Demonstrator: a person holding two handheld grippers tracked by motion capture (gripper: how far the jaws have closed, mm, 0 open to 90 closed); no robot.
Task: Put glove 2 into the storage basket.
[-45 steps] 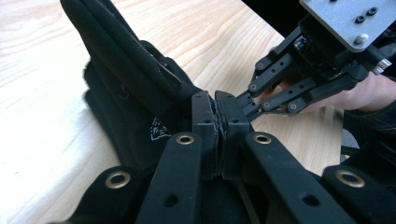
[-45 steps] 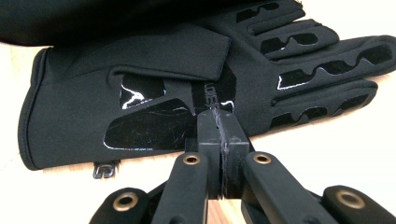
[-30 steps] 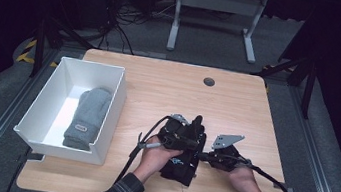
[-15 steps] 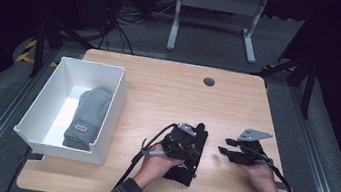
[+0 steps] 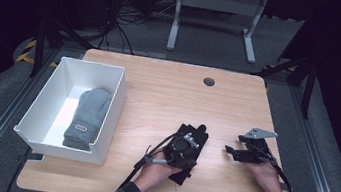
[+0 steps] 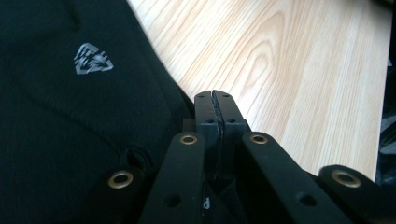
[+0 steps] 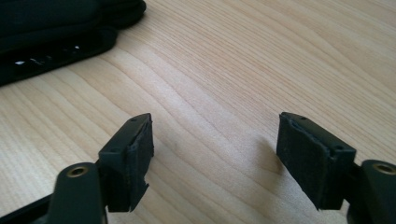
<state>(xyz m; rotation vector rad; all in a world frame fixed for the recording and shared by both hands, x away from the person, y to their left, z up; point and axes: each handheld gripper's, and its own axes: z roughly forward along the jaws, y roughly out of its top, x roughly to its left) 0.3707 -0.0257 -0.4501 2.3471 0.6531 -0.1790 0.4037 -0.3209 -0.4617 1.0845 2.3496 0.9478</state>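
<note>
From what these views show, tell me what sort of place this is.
Probably a lab or recording workspace, not a home: a bare wooden table on dark carpet, loose cables on the floor behind it, and a metal stand beyond.

Black glove [image 5: 189, 146] (grey logo), grey mitten [image 5: 86, 117]

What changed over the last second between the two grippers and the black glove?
The right gripper let go of the black glove; its jaws have just been opening, with nothing between them, and it moved away to the right over the table. The left gripper, jaws shut, stayed at the glove and shifted slightly toward the person. The grey mitten in the white bin stayed put.
</note>
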